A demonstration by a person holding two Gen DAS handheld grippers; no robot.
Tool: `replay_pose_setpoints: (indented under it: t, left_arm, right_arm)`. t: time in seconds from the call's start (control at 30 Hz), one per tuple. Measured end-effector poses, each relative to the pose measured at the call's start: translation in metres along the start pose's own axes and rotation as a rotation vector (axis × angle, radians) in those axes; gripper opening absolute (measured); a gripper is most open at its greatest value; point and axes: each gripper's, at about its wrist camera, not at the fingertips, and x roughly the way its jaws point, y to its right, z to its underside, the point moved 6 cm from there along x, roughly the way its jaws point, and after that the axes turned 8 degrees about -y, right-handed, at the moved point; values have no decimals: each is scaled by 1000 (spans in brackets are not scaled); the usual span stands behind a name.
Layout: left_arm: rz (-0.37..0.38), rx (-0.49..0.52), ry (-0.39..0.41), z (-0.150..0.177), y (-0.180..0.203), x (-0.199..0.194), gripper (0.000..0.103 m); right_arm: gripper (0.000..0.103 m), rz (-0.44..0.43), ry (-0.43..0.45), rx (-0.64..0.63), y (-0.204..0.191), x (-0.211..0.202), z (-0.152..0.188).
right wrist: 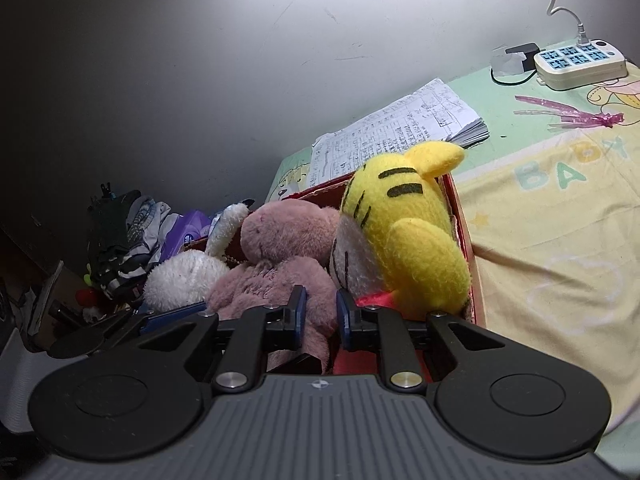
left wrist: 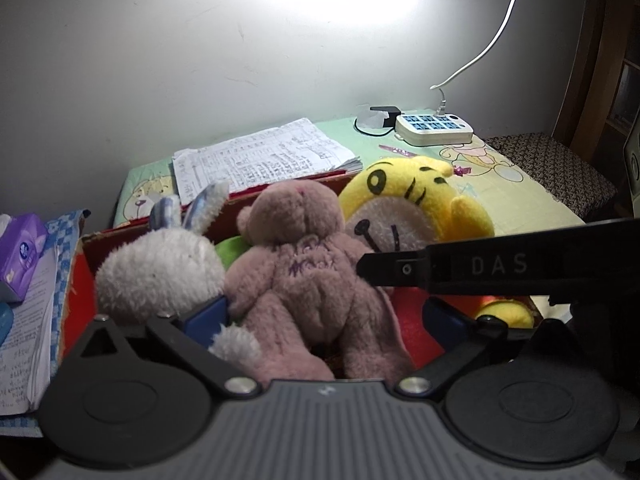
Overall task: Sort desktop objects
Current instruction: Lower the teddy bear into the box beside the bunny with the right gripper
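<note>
A red cardboard box (left wrist: 78, 268) holds three plush toys: a white rabbit (left wrist: 160, 268), a pink bear (left wrist: 300, 264) and a yellow tiger (left wrist: 400, 188). My left gripper (left wrist: 324, 316) is open wide, its blue pads on either side of the bear's lower body. The left pad sits between rabbit and bear. My right gripper (right wrist: 321, 314) reaches in from the right, jaws narrow, with pink fur of the bear (right wrist: 280, 240) pinched between the pads. In the right wrist view the tiger (right wrist: 404, 216) leans against the box wall (right wrist: 464, 216), and the rabbit (right wrist: 184, 276) lies at the left.
A stack of written papers (left wrist: 264, 156) lies behind the box, with a white power strip (left wrist: 434, 128) and cable farther back. A purple tissue pack (left wrist: 22, 252) and sheets are at the left. A patterned cloth (right wrist: 560, 220) covers the desk; a pink wrapper (right wrist: 568, 114) lies on it.
</note>
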Motion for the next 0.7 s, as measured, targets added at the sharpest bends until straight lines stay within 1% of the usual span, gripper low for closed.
replay_pose_setpoints:
  t: [0.17,0.43,0.7]
  left_arm:
    - [1,-6,-18,0,1,0,102]
    - [-36,-36,-57,-2,5,1,102]
    - [-41,-56,-92,2,6,2,102]
  right_arm:
    - [20,-9,24,14,0,-7,0]
    - [21,7,41,11,1,-18,3]
    - [22,15,30,30,6,-22,5]
